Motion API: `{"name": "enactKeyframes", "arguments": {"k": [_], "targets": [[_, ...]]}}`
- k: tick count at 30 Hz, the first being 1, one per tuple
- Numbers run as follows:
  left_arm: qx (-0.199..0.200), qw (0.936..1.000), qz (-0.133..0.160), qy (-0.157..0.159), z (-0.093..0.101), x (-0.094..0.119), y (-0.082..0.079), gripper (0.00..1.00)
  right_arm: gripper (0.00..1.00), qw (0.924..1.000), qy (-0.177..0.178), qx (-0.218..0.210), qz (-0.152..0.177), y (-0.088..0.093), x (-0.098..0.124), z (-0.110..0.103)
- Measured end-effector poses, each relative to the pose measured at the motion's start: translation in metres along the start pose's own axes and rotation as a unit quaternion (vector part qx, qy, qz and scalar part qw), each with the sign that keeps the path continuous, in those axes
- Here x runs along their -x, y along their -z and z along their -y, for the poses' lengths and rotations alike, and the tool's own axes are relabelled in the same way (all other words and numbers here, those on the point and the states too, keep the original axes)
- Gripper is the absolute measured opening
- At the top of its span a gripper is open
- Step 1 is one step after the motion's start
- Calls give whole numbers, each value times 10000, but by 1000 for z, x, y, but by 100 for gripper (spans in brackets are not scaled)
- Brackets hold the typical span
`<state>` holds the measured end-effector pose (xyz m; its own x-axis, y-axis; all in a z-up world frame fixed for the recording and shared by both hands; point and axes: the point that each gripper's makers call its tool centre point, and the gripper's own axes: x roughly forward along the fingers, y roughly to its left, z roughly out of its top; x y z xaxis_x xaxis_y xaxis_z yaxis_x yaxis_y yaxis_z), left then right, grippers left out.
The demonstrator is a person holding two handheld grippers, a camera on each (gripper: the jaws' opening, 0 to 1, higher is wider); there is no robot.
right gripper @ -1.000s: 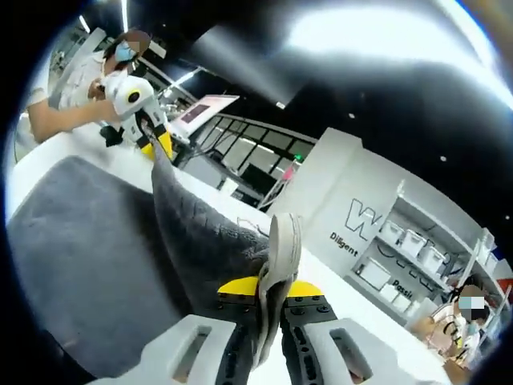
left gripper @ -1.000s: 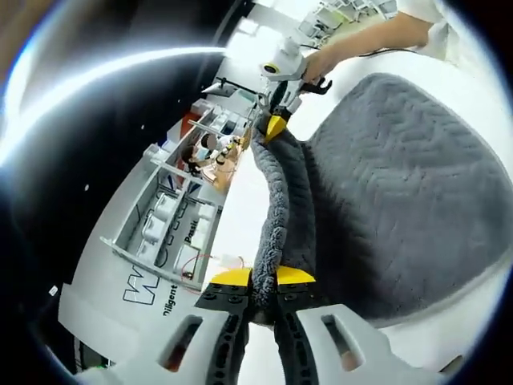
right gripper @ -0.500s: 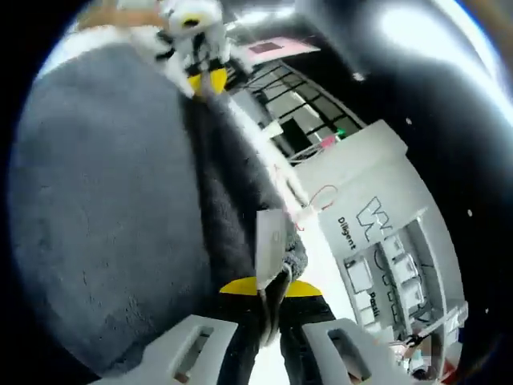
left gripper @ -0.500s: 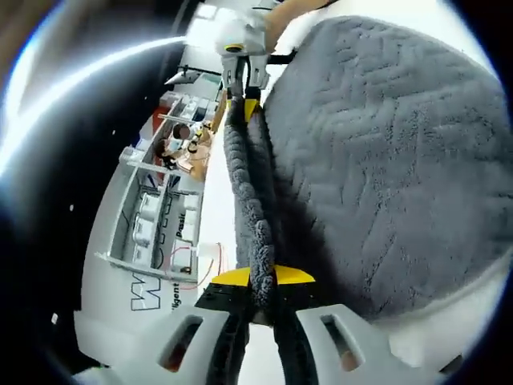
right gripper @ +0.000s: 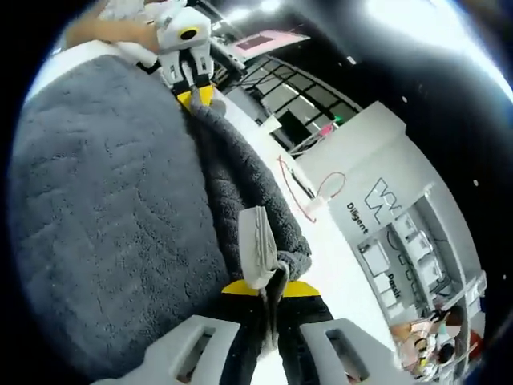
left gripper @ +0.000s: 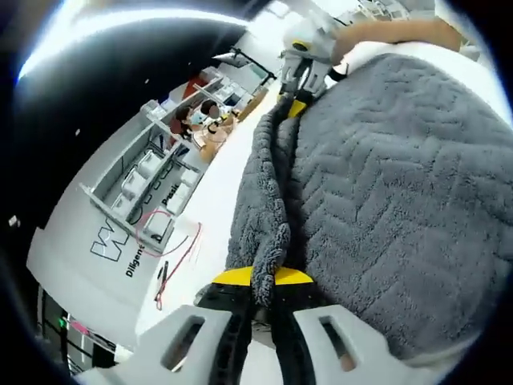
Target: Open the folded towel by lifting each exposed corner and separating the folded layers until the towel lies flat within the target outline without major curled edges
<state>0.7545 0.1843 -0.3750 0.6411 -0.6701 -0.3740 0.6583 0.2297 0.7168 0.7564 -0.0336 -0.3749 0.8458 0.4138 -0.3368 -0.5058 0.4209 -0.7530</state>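
Left tool [left gripper: 263,282] pinched shut on the rolled edge of the grey towel [left gripper: 385,184], yellow tips pressed against the fold, with the right tool [left gripper: 298,98] gripping the far end of that same edge. In the right gripper view, right tool [right gripper: 268,290] clamped on the towel [right gripper: 104,208] beside its white label [right gripper: 256,249], left tool [right gripper: 195,90] biting the opposite corner. Towel spread over the white worktop [left gripper: 212,196], a red cable [right gripper: 309,186] and white shelves [left gripper: 144,180] beyond it.
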Motion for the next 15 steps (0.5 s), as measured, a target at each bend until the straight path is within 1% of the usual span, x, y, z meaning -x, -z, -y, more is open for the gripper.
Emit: {"name": "enactKeyframes", "arguments": {"k": [1,2,3,4,6,8,10,11,12,13,14,15], "targets": [[-9,10000,-3,-1,1,0,0,5,0,9997,11,219,-53,0,0,0],[-55,10000,-15,1,1,0,0,5,0,9994,26,323,-91,0,0,0],[-199,9998,-74,-12,2,0,-1,5,0,9994,47,302,-138,-1,-1,-1],[-250,9996,-105,-10,2,0,-1,5,0,9995,61,266,-182,0,-2,0],[-231,9997,-129,-4,0,-2,1,5,0,9994,105,235,-214,-1,-1,2],[-146,9997,-193,-10,-4,-3,3,5,0,9990,140,365,-193,-1,0,3],[-282,9993,-237,-22,-7,-4,5,6,0,9974,135,703,-95,-2,1,4],[-512,9984,-254,-9,-10,-5,4,6,0,9970,166,747,-81,-2,1,5],[-722,9971,-228,-96,-15,-6,3,6,0,9969,178,763,-68,-2,2,6],[-742,9969,-255,-66,-17,-8,5,6,0,9961,159,871,-18,-3,2,6],[-728,9970,-272,-47,-17,-9,5,6,0,9916,112,1286,26,-5,2,6],[-714,9970,-290,-27,-17,-9,5,6,0,9893,224,1441,0,-4,3,8]]}}
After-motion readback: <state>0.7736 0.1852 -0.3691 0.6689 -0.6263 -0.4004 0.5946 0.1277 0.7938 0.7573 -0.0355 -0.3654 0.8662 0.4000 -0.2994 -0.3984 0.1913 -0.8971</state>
